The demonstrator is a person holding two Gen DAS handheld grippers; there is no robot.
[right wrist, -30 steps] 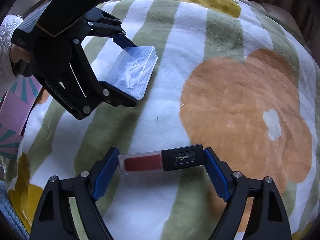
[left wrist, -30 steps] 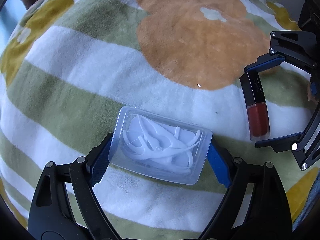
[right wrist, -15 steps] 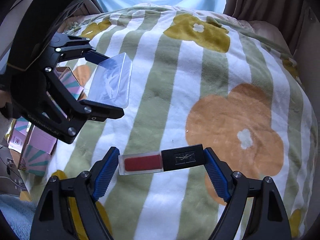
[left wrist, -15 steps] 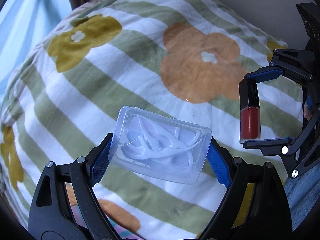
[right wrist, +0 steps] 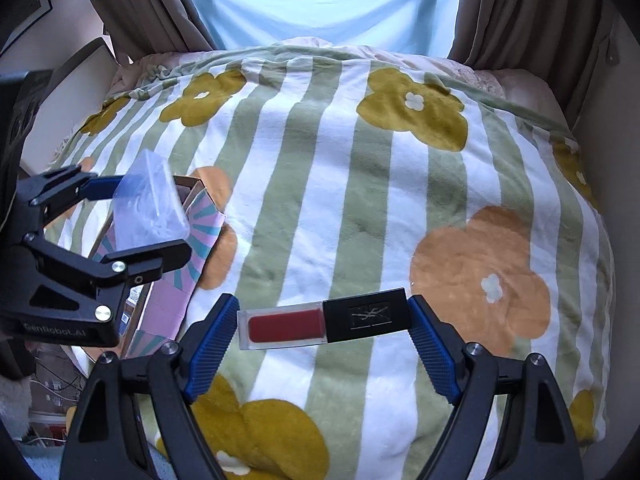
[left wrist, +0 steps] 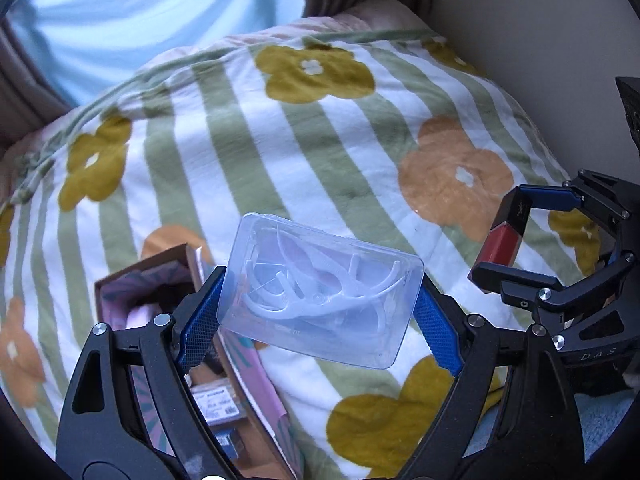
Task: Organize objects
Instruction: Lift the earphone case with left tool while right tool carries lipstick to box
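My left gripper [left wrist: 320,300] is shut on a clear plastic box of white floss picks [left wrist: 320,292] and holds it in the air above the bed. It also shows in the right wrist view [right wrist: 150,204], over the open box. My right gripper [right wrist: 324,320] is shut on a red lip gloss tube with a black cap [right wrist: 324,322], held crosswise above the blanket. That tube also shows in the left wrist view [left wrist: 506,232], at the right. A pink patterned open cardboard box [left wrist: 168,280] lies on the blanket below my left gripper; it also shows in the right wrist view [right wrist: 200,220].
A striped green and white blanket with yellow and orange flowers [right wrist: 360,160] covers the bed. Curtains and a bright window [right wrist: 320,0] are behind. A wall [left wrist: 540,40] runs along the bed's right side. The open box holds small items [left wrist: 216,400].
Both grippers have risen and pulled back from the blanket with their objects. The pink open box has come into view under my left gripper.
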